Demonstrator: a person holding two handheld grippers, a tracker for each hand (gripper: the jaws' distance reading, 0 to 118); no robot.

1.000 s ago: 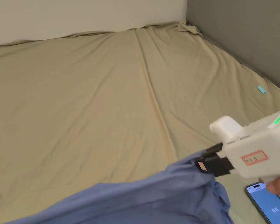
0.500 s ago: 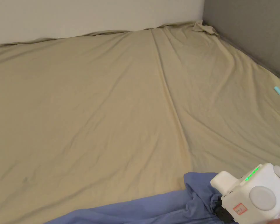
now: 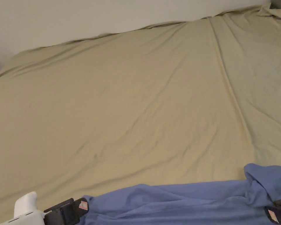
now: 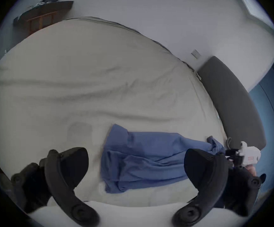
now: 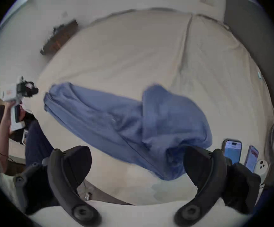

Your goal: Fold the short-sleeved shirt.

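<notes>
Both claws stand wide open and empty: left gripper [image 4: 136,168] and right gripper [image 5: 138,166] each show jaws spread apart with nothing between them. Blue shirt [image 3: 178,202] lies bunched in a long band on the tan bed sheet [image 3: 131,96], one end humped up. One second ago the right gripper's jaws sat at a raised edge of the shirt; that hold is now let go and the cloth is down. In the head view, the left gripper's black jaws sit just beside the shirt's left end.
</notes>
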